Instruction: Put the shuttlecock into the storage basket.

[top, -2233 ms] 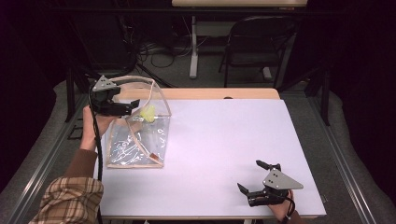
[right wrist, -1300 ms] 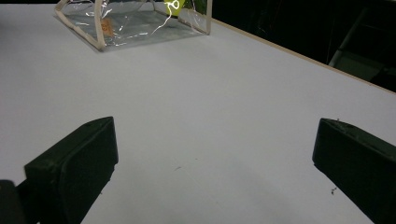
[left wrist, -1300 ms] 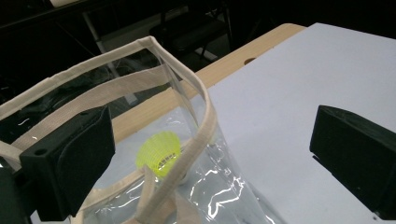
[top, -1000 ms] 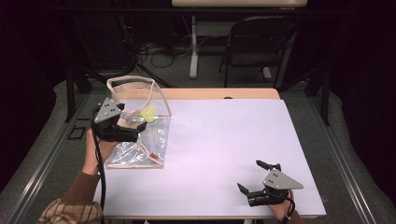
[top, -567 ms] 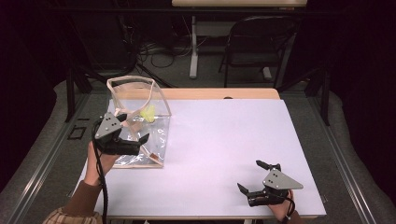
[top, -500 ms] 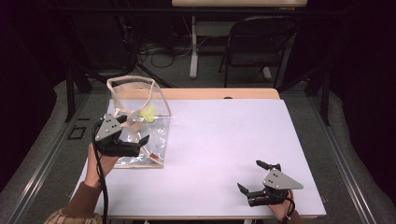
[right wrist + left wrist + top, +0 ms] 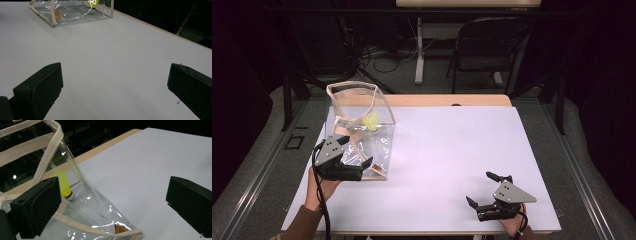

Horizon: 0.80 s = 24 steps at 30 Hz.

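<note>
Clear plastic tote bag with cream webbing trim stands at 10 o'clock, yellow tube inside. Left gripper spread at its near corner (touching? can't tell); right gripper spread, idle at 5. Next, probably pinch the trim.

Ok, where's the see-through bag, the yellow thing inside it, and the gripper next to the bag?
clear bag (image 7: 379,145), high view, its shiny front wall
yellow tube (image 7: 63,185), left gripper view, its yellow body
left gripper (image 7: 362,166), high view, between its fingertips

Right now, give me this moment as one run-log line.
left gripper: open, at clear bag near edge | right gripper: open, resting on table | yellow tube: inside bag
</note>
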{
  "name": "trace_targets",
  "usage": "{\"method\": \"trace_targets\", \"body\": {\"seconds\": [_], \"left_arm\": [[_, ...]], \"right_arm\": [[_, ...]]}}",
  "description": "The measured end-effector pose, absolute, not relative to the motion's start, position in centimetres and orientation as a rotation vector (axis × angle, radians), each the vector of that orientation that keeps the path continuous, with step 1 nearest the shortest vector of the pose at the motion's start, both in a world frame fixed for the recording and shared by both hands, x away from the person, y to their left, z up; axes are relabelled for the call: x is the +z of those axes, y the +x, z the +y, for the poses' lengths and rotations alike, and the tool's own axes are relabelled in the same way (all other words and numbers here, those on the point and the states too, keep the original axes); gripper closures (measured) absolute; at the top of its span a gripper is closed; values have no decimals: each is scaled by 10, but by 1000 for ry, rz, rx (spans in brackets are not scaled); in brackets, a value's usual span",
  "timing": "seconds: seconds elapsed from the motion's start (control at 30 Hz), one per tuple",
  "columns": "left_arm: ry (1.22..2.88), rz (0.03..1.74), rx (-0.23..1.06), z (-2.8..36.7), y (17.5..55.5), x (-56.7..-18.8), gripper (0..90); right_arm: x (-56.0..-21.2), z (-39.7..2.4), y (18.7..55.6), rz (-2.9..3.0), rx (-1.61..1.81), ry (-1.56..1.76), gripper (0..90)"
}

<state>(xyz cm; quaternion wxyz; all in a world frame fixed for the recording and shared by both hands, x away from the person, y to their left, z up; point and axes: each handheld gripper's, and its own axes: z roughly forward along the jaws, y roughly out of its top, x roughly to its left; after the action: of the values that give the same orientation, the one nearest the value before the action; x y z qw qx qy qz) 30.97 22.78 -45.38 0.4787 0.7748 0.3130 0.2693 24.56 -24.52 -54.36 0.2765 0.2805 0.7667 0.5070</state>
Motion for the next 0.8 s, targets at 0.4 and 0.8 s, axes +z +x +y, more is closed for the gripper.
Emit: {"method": "trace_targets", "body": {"seconds": [0.4,0.8], "left_arm": [[1897,747,644,227,298,-467,0],[1862,739,637,230,286,-480,0]], "right_arm": [[-544,-245,246,2063,1360,754,0],[-544,-245,246,2064,1358,756,0]]}}
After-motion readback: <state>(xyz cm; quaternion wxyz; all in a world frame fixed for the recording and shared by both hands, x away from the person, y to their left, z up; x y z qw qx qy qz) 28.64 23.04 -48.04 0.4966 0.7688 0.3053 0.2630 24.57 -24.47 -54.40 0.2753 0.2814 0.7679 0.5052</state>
